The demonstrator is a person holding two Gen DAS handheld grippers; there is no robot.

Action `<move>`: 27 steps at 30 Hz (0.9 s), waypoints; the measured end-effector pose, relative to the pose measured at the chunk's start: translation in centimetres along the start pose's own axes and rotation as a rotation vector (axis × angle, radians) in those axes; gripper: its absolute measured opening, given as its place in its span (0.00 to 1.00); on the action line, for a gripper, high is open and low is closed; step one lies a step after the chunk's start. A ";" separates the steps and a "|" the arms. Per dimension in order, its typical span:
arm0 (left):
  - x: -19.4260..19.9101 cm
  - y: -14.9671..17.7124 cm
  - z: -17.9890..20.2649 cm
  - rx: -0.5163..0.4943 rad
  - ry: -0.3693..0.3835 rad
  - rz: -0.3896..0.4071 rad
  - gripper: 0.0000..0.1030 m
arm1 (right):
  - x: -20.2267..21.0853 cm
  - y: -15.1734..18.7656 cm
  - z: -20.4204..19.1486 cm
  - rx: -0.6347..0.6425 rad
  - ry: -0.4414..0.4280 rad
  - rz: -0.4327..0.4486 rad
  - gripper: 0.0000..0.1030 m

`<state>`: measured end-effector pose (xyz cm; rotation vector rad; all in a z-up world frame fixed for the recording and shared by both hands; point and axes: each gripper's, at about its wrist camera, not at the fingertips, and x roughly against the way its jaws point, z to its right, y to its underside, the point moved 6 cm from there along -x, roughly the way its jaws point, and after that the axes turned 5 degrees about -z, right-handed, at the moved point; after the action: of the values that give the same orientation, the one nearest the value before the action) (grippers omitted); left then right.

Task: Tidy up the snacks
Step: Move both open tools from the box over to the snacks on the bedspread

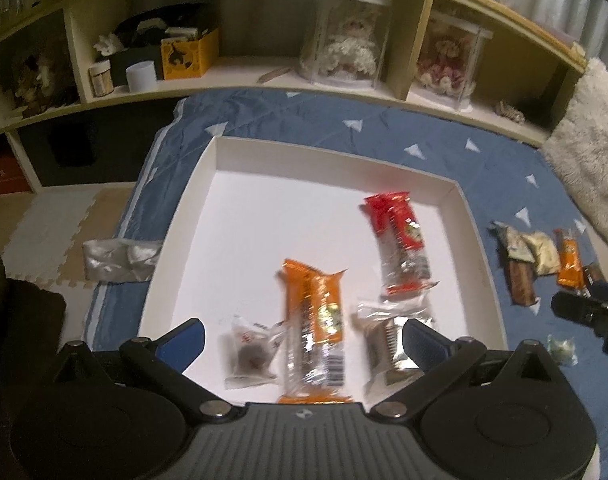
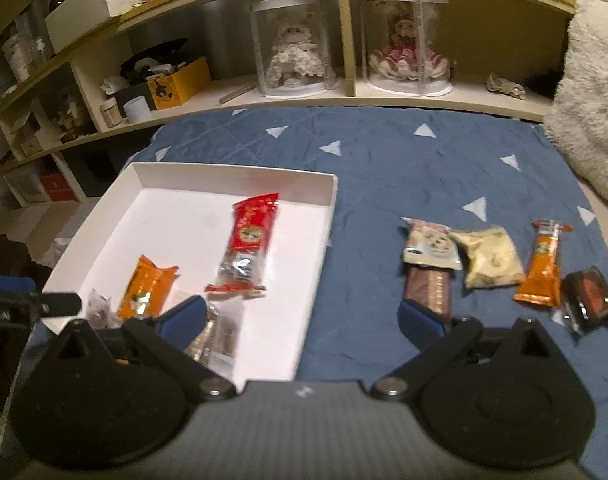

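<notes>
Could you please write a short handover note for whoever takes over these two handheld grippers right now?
Left gripper: open, empty, above the shallow white cardboard tray.
Right gripper: open, empty, over the tray's right edge.
Done: four snacks lie in the tray, among them the red-wrapped bar and the orange-wrapped bar.
Left: five snacks on the blue quilt right of the tray: brown bar, cookie pack, pale crinkled packet, small orange bar, dark packet.

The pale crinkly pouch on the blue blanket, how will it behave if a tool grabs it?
The pale pouch looks puffy and soft, so it would probably crumple under pressure. It seems light for its size. Lying flat on the blanket, it shouldn't roll, though glossy film may slip.
</notes>
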<state>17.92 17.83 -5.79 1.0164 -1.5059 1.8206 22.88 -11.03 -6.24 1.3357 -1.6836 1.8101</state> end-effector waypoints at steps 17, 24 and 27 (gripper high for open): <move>-0.5 -0.6 9.0 -0.103 0.088 0.062 1.00 | 2.8 1.3 6.4 -0.061 0.076 0.032 0.99; -2.4 -0.2 13.3 -0.136 0.136 0.055 1.00 | 3.1 2.4 10.7 -0.107 0.144 0.033 0.99; -3.1 -0.2 15.1 -0.133 0.160 0.059 1.00 | 3.1 3.2 12.3 -0.120 0.169 0.025 0.99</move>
<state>22.85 3.31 -7.05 0.7532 -1.5499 1.7703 23.84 -24.07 -7.36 1.0855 -1.6956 1.7518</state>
